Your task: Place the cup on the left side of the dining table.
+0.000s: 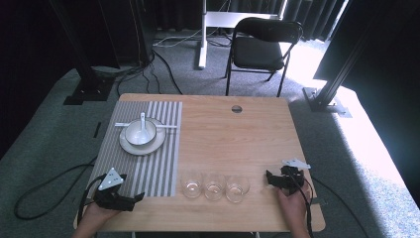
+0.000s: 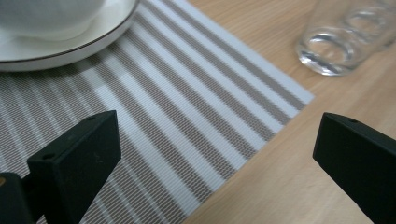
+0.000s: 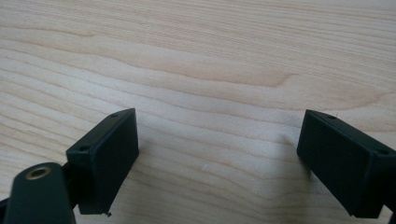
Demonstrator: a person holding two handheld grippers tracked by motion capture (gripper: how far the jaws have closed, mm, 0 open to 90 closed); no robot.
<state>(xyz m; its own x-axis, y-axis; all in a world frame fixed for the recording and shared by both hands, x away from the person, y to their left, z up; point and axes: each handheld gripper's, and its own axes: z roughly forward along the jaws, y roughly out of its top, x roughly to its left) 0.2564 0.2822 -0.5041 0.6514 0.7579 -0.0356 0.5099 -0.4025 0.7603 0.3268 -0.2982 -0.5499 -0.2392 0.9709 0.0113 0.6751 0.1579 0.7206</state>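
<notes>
A white bowl [image 1: 140, 132] with a white spoon [image 1: 143, 121] in it sits on a white plate [image 1: 127, 145] on a grey striped placemat [image 1: 148, 171] at the table's left. Three clear glasses stand in a row near the front edge: one [image 1: 191, 185], a second [image 1: 214, 186], a third [image 1: 237, 188]. My left gripper [image 1: 139, 197] rests open at the mat's front left corner; its own view shows the mat [image 2: 187, 121], the plate rim [image 2: 70, 49] and a glass [image 2: 331, 51]. My right gripper [image 1: 269, 176] lies open on bare wood [image 3: 210, 70], right of the glasses.
The wooden table [image 1: 247, 134] has a round cable hole [image 1: 236, 108] near its far edge. A black folding chair [image 1: 262, 47] stands behind the table. Cables [image 1: 44, 191] run over the grey carpet on the left.
</notes>
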